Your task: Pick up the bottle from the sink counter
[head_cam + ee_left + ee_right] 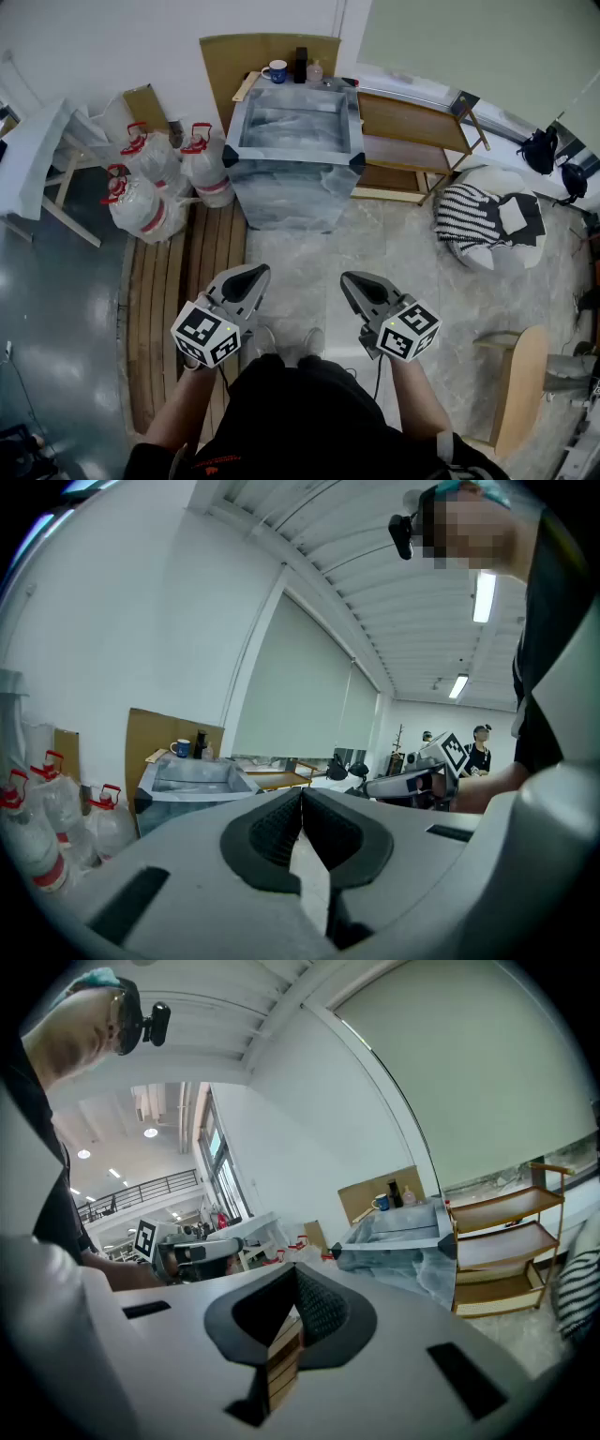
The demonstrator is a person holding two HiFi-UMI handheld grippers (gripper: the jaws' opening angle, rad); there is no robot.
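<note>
Left tool [251, 273] pressed together, empty | right tool [357, 280] likewise | bottle [301, 65] small, apparently at back of sink [291, 160]

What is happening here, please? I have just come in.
A person stands some way back from the sink, holding the left gripper and the right gripper out in front. Both are shut and empty. A dark bottle, a small pale bottle and a blue mug stand on the sink's back edge, untouched. The pick-up has not started.

Workshop hall: sink unit [291, 192], water jugs [141, 192]
</note>
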